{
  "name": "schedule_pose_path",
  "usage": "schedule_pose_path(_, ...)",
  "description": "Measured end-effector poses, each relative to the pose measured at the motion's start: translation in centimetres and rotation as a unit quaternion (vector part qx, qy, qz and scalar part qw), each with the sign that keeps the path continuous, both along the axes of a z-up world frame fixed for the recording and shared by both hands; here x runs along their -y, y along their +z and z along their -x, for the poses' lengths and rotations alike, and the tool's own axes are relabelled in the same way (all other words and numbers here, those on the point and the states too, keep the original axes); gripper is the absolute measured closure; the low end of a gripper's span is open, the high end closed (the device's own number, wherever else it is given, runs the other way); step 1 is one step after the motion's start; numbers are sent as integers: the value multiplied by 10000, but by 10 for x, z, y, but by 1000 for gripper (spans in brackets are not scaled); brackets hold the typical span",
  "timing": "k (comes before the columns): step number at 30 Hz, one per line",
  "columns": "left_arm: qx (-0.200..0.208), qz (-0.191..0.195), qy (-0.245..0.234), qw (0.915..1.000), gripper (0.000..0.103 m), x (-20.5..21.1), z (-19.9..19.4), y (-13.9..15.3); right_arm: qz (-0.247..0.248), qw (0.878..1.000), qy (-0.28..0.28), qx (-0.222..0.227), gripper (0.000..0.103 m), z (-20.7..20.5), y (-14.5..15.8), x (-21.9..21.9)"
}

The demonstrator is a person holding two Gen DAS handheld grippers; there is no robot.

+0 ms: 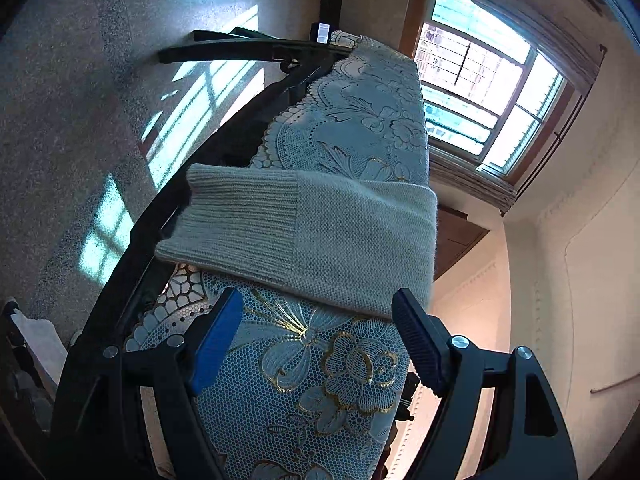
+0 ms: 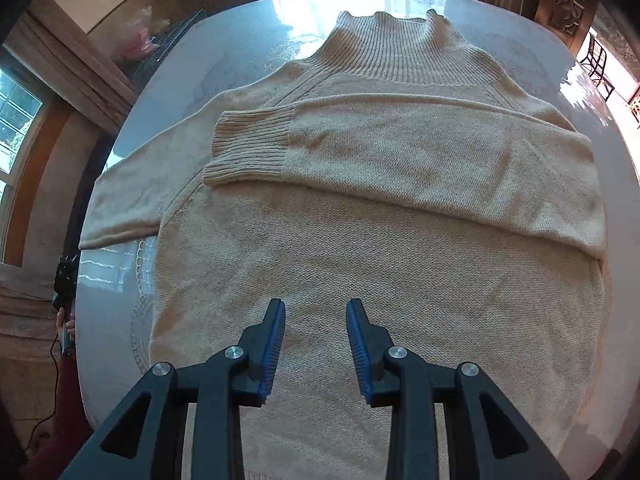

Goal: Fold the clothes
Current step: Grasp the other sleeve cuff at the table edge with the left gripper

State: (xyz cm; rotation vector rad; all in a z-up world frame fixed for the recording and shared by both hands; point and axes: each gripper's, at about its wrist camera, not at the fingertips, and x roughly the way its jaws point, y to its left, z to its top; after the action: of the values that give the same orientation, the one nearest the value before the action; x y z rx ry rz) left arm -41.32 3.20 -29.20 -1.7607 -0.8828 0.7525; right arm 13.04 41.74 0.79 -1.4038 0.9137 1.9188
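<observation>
Right wrist view: knit sweater [image 2: 360, 240], cream, flat on the round table [image 2: 248, 32] below and ahead of the right gripper [image 2: 316, 344].
Collar: ribbed, tall, at the far end.
Folded sleeve: ribbed cuff [image 2: 248, 148], laid across the chest.
Other sleeve: stretched out to the left, off the body.
Right gripper: blue ridged pads apart, nothing between.
Left gripper [image 1: 316, 344]: jaws wide, empty.
Left view: sleeve [image 1: 304, 232] just ahead, draped over lace-patterned tablecloth [image 1: 320, 380].
</observation>
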Motion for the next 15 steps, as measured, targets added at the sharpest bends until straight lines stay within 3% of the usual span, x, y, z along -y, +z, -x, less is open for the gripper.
schedule_pose_path(6, 542, -80, 65, 9985, 23, -6, -4, -28, -79, 9994, -76, 317, 71, 14, -5, 3)
schedule_pose_path(15, 1181, -183, 462, 9918, 23, -12, -12, -46, -219, 9978, -44, 629, 71, 28, -10, 6)
